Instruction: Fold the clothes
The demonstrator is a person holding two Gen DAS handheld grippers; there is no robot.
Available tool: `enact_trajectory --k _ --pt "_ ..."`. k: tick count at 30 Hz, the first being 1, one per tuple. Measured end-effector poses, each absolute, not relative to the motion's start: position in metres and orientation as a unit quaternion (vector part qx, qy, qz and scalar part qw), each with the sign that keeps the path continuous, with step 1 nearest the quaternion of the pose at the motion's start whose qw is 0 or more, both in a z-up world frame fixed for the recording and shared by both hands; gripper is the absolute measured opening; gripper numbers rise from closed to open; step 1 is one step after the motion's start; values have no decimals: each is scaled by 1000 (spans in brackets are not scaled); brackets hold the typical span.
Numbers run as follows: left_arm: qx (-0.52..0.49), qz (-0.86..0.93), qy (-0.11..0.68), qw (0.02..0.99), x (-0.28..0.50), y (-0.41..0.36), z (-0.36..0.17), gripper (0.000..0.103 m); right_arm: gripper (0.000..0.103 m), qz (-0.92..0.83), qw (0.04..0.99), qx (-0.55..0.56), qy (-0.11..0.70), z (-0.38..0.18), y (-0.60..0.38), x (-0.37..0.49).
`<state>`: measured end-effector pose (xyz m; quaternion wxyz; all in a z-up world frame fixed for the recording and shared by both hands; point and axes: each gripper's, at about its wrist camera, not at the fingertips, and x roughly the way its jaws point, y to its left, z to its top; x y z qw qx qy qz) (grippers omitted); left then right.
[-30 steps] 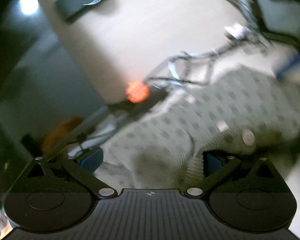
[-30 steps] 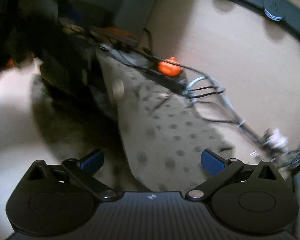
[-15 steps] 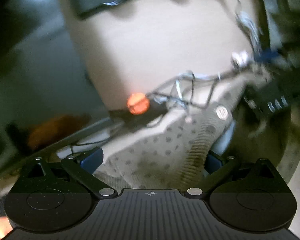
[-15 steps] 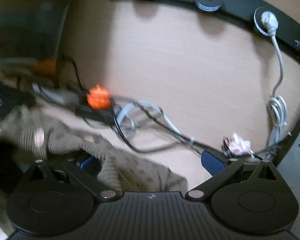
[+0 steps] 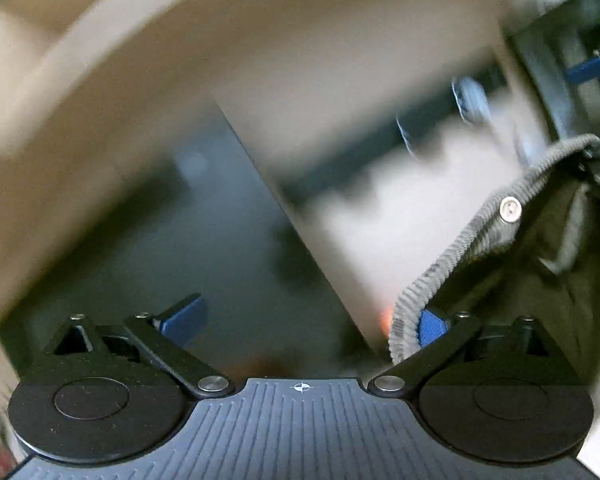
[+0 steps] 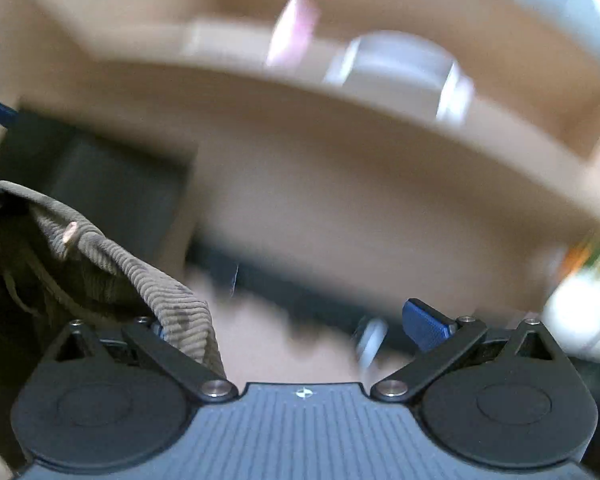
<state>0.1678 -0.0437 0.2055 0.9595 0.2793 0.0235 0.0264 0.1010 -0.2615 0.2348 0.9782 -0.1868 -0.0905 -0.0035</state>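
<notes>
The wooden wall (image 5: 308, 52) and shelf unit (image 6: 340, 92) took up most of both views, all smeared with blur, so I couldn't make out much back there beyond a dark power strip (image 5: 380, 140) running across the wall and a pale boxy thing (image 6: 396, 64) up on the shelf.

Next biggest was the cardigan (image 5: 476, 236), a grey-brown ribbed knit. It was up off the surface and strung between the two grippers, its ribbed edge running across and the rest sagging into dark folds. In the left wrist view it sat over on the right side; in the right wrist view it was on the left (image 6: 112, 256).

The left gripper (image 5: 306, 322) had its jaws spread wide, and the ribbed hem was draped over its right blue pad (image 5: 432, 328), not pinched between the two. Same deal with the right gripper (image 6: 296, 322): jaws wide apart, knit hanging over its left finger, the right pad (image 6: 424, 322) bare.

Smallest thing: a pale round button (image 5: 510, 209) on the ribbed band.
</notes>
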Motion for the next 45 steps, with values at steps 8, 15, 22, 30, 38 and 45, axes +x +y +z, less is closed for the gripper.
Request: enact_trajectory --k 8,15,22,30,38,45 --pt "248 12 -222 943 -26 -31 300 103 103 31 960 -199 -194 308 -270 -55" --pt "266 -34 -195 943 -27 -45 301 103 103 51 975 -188 -105 284 -291 -12" --pt "291 -55 -69 953 123 -73 254 103 103 16 984 -177 19 223 -293 179" --pt "207 -79 199 954 291 -87 132 103 103 76 967 -87 227 106 -315 305" --pt "144 -162 324 921 216 -60 60 103 103 75 943 -91 311 48 -332 248" --pt "290 -232 321 871 149 -127 1 103 103 60 939 -46 336 36 -329 207"
